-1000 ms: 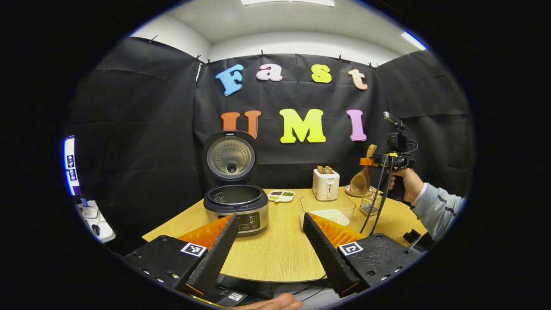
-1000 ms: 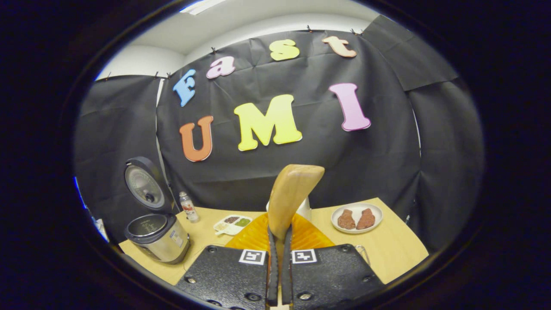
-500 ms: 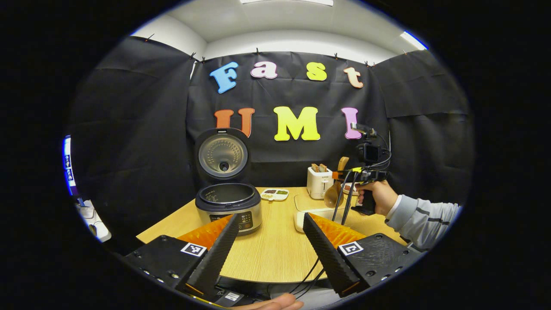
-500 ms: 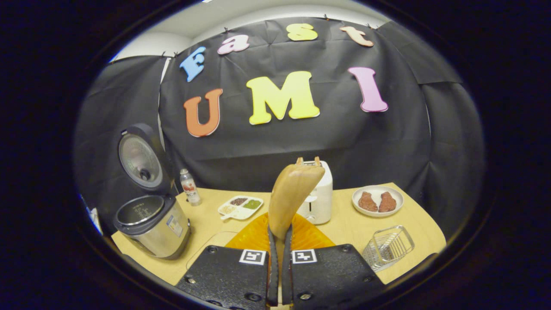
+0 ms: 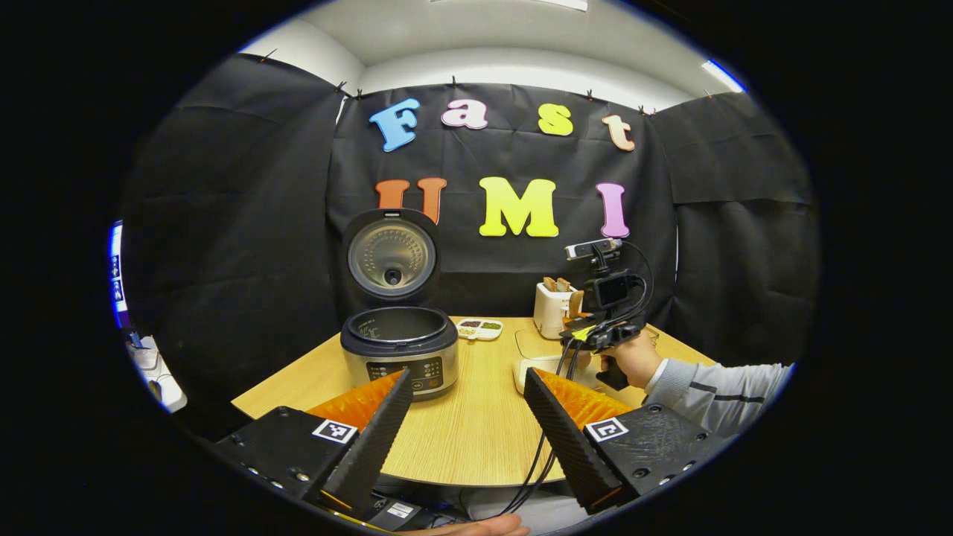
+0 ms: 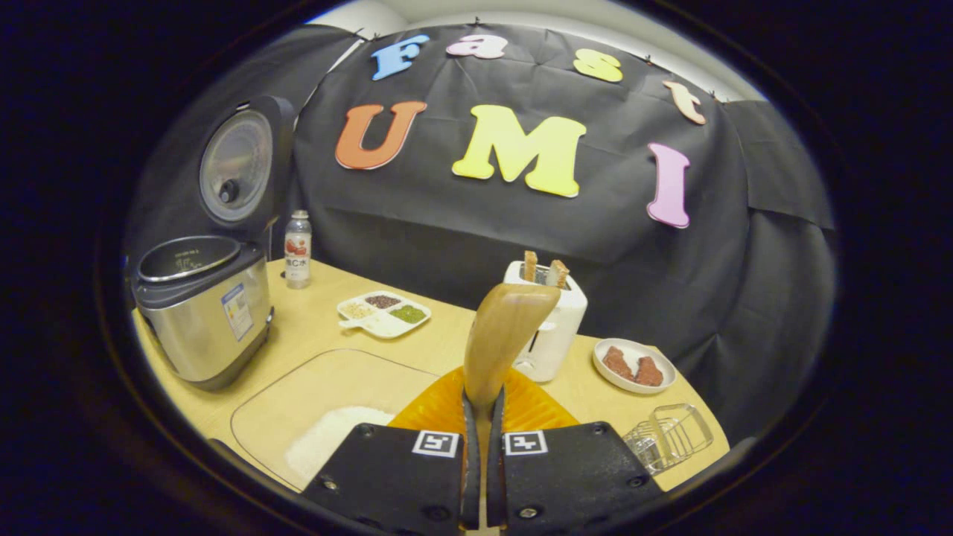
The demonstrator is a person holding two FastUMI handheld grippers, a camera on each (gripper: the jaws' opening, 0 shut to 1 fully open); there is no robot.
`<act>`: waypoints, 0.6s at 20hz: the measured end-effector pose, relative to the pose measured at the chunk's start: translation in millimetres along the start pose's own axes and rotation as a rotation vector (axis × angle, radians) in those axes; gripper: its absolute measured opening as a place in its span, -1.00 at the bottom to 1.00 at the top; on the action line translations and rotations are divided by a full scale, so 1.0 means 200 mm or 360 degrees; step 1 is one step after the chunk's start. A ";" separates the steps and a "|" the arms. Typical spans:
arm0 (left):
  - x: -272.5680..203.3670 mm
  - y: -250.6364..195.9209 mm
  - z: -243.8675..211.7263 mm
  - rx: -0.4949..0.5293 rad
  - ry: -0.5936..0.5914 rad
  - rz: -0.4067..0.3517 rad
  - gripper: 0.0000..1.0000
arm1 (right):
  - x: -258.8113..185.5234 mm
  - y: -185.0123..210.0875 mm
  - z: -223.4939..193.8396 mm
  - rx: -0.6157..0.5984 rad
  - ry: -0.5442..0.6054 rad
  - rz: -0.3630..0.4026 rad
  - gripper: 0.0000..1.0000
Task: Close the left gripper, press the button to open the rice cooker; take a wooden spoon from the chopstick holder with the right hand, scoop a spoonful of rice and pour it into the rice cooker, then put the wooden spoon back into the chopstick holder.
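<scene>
spoon (image 6: 500,339): clamped by the handle in the right hand-held gripper (image 6: 482,476), both fingers pressing on it; long axis up and away from the camera, bowl end on top, no rice seen on it.
rice (image 6: 327,439): white heap in a clear tray (image 6: 327,372) on the tabletop (image 6: 313,327), below and to the left of the spoon in the right gripper view, near the fingers; a tip-down and dip to that side looks like the coming move.
cooker (image 5: 400,346): lid up, pot open; left of the tray in both views, farther from the spoon than the rice.
nearer hand: right, over the tray; left hand-held gripper (image 5: 465,428) released, fingers spread wide, well back from the cooker at the near tabletop edge.
holder (image 6: 670,435): wire basket, right of the right fingers.
hidden: lower handle lost between the fingers; near edge of tray and part of the rice cut off behind the gripper body; pot contents not readable.
</scene>
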State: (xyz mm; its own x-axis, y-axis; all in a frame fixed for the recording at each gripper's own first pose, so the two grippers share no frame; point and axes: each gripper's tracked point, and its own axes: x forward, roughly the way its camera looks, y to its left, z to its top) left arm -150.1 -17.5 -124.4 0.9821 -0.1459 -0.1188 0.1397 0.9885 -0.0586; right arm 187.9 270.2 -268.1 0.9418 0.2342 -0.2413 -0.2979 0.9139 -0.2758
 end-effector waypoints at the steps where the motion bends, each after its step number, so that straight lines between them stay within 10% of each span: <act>1: 0.00 0.00 0.00 -0.0009 0.0002 -0.0008 0.92 | -0.01 0.09 -0.03 0.0088 0.0032 0.0104 -0.82; 4: 0.00 -0.01 -0.01 -0.0019 0.0010 -0.0028 0.92 | -0.08 0.27 -0.01 0.0389 0.0072 0.0351 -0.82; 12: 0.01 0.02 -0.04 -0.0034 0.0046 -0.0025 0.92 | -0.05 0.30 -0.05 0.1076 0.0289 0.0518 -0.82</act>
State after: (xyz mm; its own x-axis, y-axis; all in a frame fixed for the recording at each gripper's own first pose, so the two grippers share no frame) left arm -149.2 -14.4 -131.9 0.9758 -0.1628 -0.1463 0.1521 0.9850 -0.0819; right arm 159.3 318.6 -291.8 0.7652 0.5211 -0.3780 -0.3403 0.8259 0.4496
